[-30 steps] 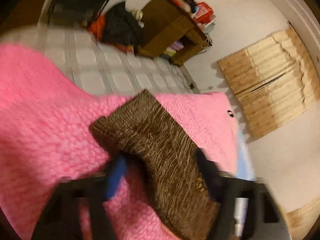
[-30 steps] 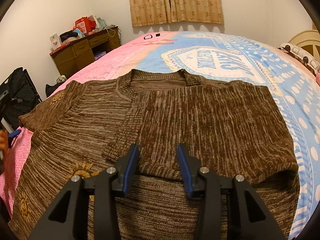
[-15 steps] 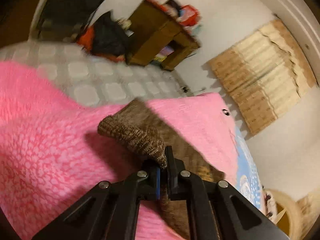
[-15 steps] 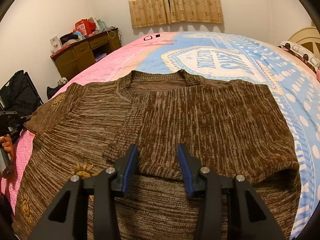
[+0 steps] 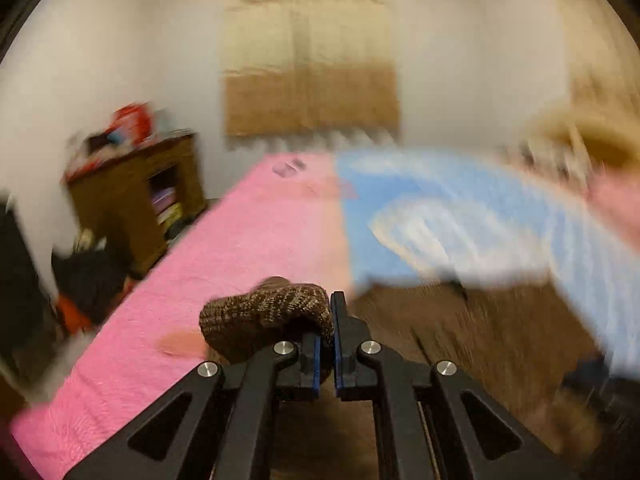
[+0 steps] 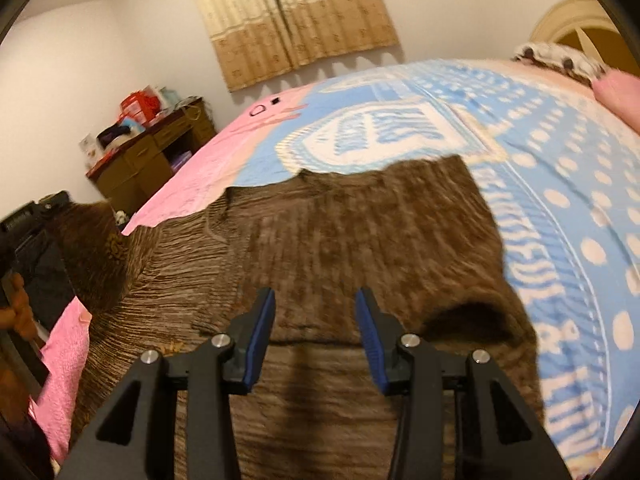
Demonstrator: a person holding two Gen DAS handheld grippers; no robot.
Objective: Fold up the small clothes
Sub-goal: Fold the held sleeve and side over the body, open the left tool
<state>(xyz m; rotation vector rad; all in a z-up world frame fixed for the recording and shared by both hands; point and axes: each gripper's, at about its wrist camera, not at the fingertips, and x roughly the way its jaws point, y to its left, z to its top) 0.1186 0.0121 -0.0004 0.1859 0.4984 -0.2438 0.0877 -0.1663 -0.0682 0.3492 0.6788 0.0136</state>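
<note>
2 grippers work a brown sweater (image 6: 360, 232) spread on the pink-and-blue bedspread (image 6: 560, 168): my left gripper (image 5: 327, 344) is clamped on the sleeve cuff (image 5: 268, 312), lifted off the bed, while my right gripper (image 6: 316, 320) hovers, jaws apart, over the sweater's body.

Beige curtains (image 6: 292, 20) hang at the top centre of the right wrist view. A cluttered wooden desk (image 6: 148, 160) stands at middle left against the wall. A pink and blue bedspread (image 6: 560, 208) fills the right side.
</note>
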